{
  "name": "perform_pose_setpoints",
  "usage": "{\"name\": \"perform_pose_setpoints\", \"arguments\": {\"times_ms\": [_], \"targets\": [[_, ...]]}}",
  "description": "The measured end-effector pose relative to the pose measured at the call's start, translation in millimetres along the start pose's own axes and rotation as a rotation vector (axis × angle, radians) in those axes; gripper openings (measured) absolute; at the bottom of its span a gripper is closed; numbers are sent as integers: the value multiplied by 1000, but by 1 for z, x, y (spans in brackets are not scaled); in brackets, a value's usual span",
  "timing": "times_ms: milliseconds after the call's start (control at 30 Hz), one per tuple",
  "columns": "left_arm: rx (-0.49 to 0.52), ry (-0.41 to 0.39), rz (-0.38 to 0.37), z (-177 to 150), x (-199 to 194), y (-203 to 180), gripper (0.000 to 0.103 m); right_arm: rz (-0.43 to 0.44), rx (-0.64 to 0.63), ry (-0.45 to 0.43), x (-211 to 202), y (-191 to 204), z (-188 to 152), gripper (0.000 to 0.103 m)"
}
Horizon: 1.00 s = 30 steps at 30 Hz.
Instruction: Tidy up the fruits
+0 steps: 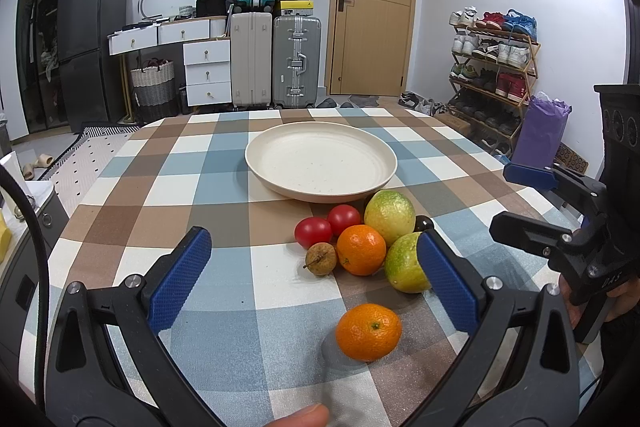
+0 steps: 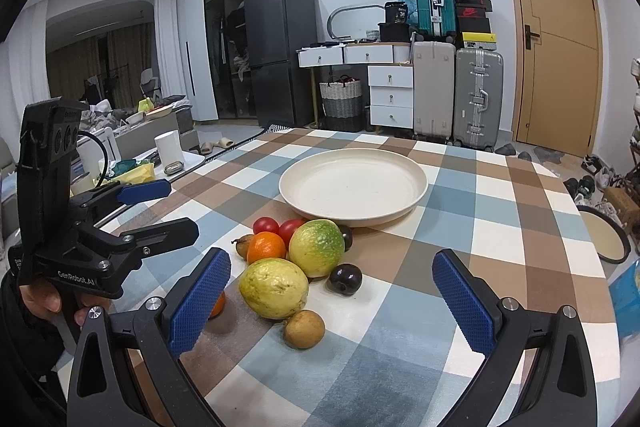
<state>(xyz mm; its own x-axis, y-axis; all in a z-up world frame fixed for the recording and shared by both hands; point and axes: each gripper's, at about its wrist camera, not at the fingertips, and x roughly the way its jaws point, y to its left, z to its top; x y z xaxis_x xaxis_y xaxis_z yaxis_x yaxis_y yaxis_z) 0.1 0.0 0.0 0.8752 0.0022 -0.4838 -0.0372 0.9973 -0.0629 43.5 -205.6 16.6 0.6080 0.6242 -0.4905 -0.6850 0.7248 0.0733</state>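
Note:
A cream plate [image 1: 320,187] [image 2: 354,217] sits mid-table with nothing on it. In front of it lies a cluster of fruit: two tomatoes [image 1: 313,231], an orange [image 1: 361,249], a brown longan [image 1: 321,259], two green-yellow guavas [image 1: 389,211] [image 2: 274,289] and a dark plum [image 2: 345,279]. A second orange [image 1: 368,331] lies apart, nearest the left gripper [image 1: 312,241], which is open and holds nothing. My right gripper [image 2: 330,259] also stands open over the guavas, plum and another longan [image 2: 304,329], touching none. Each gripper shows in the other's view.
The table wears a blue, brown and white checked cloth [image 2: 500,187]. Left of it stands a low side table with a white cup [image 2: 170,147]. A round tray [image 2: 604,235] sits on the floor at right. Suitcases, drawers, a shoe rack and a door stand behind.

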Motion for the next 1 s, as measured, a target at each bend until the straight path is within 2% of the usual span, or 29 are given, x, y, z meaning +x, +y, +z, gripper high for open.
{"name": "perform_pose_setpoints", "arguments": {"times_ms": [400,600,800,1000], "targets": [[-1,-1,2,0,0,0,103,-25,21,16,2,-4,2,103],[-7,-2,-9,0,-1,1,103,-26,49,55,9,-10,2,103],[-34,49,-32,-3,5,14,103,-33,38,159,22,-13,-1,103],[27,125,-40,-8,13,8,103,-48,38,225,28,-13,-3,103]]}}
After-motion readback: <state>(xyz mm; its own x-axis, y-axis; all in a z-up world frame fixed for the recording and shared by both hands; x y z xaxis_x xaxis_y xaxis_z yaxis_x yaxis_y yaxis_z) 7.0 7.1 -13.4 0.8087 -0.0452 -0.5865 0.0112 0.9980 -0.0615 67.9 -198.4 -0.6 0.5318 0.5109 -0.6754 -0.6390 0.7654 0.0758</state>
